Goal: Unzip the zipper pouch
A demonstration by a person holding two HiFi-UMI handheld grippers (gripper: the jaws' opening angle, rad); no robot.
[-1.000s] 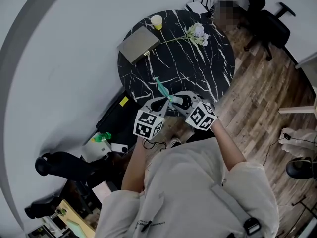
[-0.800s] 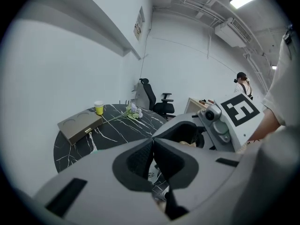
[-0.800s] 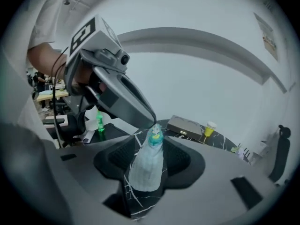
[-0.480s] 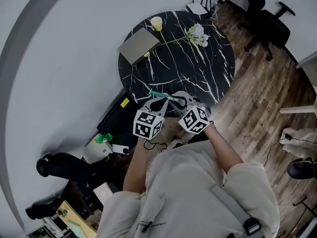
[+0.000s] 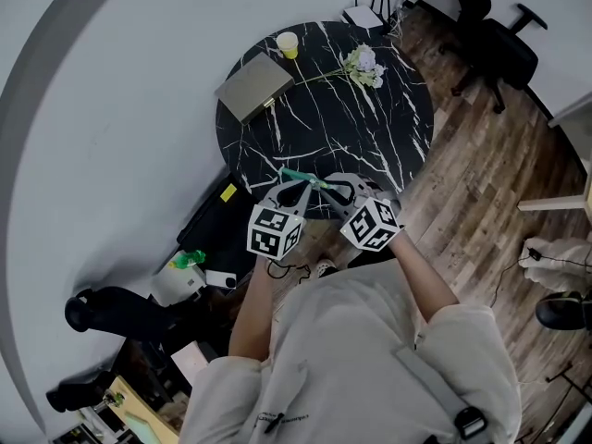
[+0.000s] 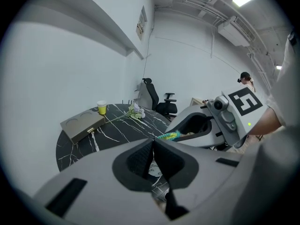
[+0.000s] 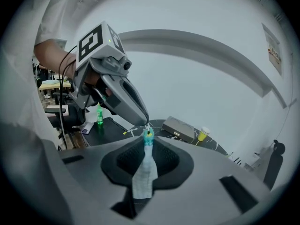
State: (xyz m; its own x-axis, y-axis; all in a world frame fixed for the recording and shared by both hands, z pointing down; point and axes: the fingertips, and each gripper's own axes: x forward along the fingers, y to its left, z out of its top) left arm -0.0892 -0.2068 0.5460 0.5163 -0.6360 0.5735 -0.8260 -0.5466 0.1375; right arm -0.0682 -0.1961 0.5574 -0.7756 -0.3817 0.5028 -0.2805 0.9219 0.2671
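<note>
Left gripper (image 5: 297, 186) pinched shut at the zipper (image 7: 148, 135) end, right gripper (image 5: 325, 190) closing on the pouch (image 7: 142, 172); next, likely a steady pull apart.

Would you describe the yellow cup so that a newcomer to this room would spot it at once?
Look at the round black marble table beside the white wall. On its far edge, just past the corner of the flat grey box, stands a paper cup. It is the only yellow, upright thing there; the flowers to its right lie flat.
</note>
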